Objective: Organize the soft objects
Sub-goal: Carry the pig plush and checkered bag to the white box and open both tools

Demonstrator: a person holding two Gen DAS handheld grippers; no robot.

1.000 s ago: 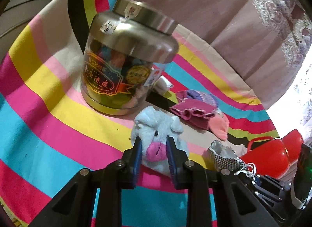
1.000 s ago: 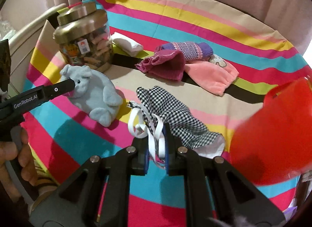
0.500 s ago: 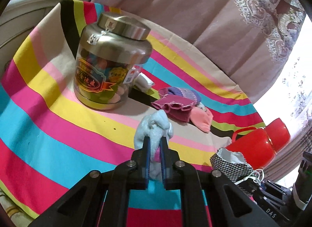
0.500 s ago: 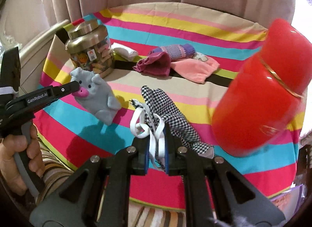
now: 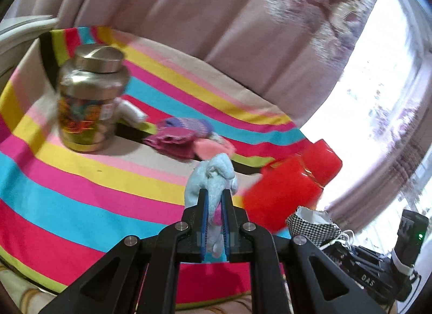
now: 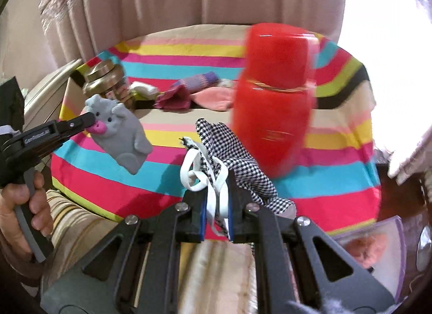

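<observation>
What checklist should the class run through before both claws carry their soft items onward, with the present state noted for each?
1. Left claw shut on the plush pig, pinched at its pink snout: ok.
2. Right claw shut on the checked pouch by its white cord: ok.
3. Pig hanging clear of the striped cloth: ok.
4. Pouch fully clear of the cloth: cannot tell.
5. Red container close beside the pouch; a gap between them: cannot tell.
6. Where the items go: cannot tell; no open bin shows.
</observation>
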